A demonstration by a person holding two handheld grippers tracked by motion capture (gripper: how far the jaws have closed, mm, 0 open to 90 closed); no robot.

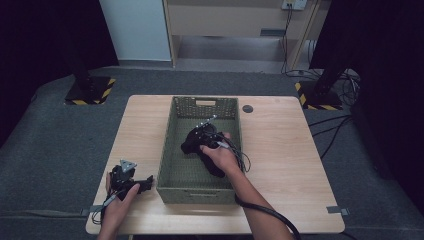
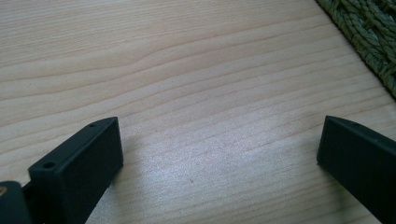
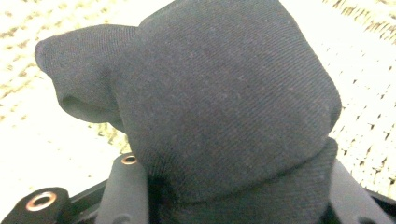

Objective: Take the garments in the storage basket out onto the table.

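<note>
A green woven basket [image 1: 167,150] stands in the middle of the wooden table [image 1: 280,150]. Inside it, a hand holds my right gripper [image 1: 192,146], which is shut on a bunched dark cloth [image 3: 224,107]. The cloth bulges up between the fingers [image 3: 126,186] and hides their tips, with the basket's woven floor [image 3: 364,70] behind it. More of the dark cloth [image 1: 216,170] trails under the hand. My left gripper [image 1: 137,182] rests on the table left of the basket, held by the other hand. It stands open [image 2: 219,140] over bare wood, with nothing between the jaws.
A corner of the basket [image 2: 373,37] lies close to the left gripper's far right. A small dark round disc [image 1: 247,108] sits in the table top behind the basket. Cables trail from both grippers off the table's near edge. Grey carpet surrounds the table.
</note>
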